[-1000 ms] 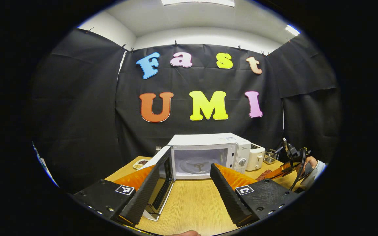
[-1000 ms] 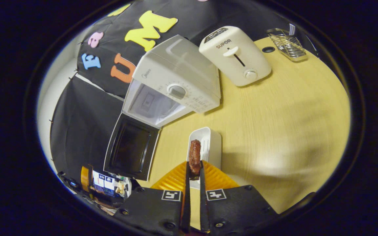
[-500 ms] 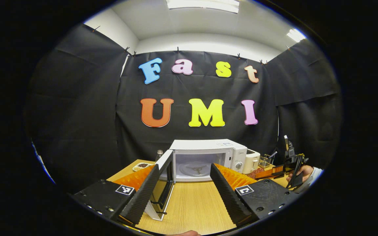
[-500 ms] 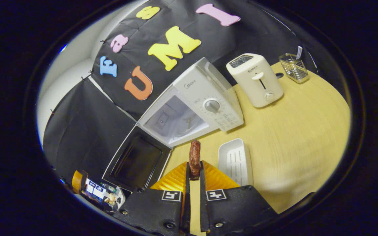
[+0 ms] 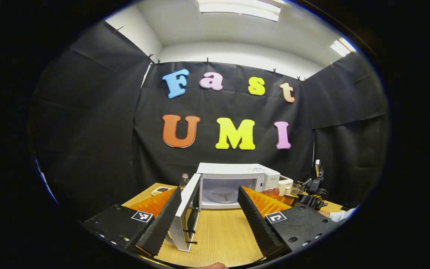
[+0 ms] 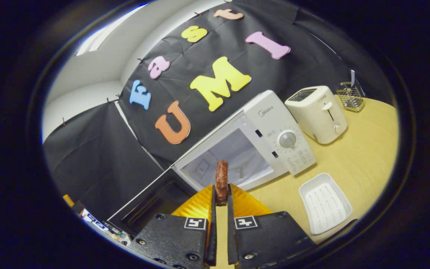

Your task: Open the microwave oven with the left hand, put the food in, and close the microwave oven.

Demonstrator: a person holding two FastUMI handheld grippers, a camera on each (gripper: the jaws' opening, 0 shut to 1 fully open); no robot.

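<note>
White microwave oven (image 6: 259, 145) stood with its door (image 5: 187, 211) swung wide. Right claw (image 6: 220, 194) pinched a reddish-brown piece of food (image 6: 221, 179) before the cavity. Left claw (image 5: 207, 213) gaped empty.

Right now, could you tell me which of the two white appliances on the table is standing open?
The microwave: its door is swung wide, unlike the toaster beside it.

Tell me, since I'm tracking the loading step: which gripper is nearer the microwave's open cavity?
Right. The right gripper, shut on the food, is just before the cavity; the left gripper hangs open farther back by the door.
</note>
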